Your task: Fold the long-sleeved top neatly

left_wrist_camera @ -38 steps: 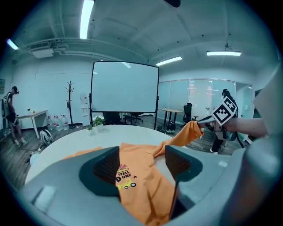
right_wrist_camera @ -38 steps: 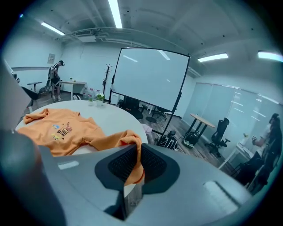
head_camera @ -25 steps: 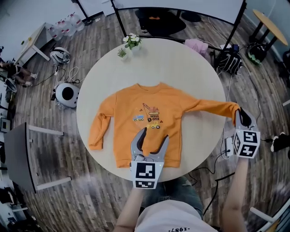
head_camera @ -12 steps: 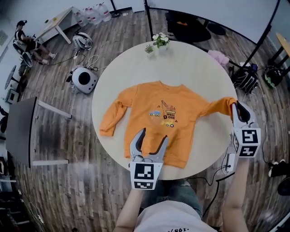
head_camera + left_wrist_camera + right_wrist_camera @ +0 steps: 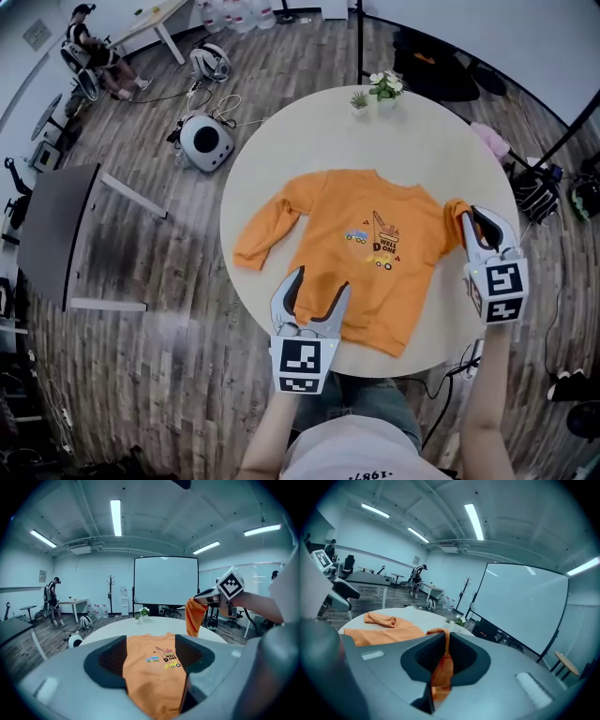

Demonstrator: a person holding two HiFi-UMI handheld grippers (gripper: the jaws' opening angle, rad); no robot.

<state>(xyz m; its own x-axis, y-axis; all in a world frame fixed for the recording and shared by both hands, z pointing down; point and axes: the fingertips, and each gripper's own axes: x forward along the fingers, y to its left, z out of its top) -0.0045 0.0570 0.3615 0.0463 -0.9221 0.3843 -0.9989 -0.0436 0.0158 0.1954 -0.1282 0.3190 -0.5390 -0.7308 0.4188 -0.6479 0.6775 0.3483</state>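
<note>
Top (image 5: 370, 246) lies on the surface (image 5: 281, 155). Right gripper (image 5: 476, 218) pinches a sleeve (image 5: 455, 213); left gripper (image 5: 321, 281) is spread over the hem (image 5: 370, 336).

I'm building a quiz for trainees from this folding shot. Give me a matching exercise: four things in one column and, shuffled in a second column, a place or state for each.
1. left tool
2. right tool
3. flowers
4. free sleeve

A. standing at the table's far edge
B. shut on the other sleeve's cuff
C. open at the top's near hem
D. lying bent on the table, ungripped

Pairs: 1-C, 2-B, 3-A, 4-D
</note>
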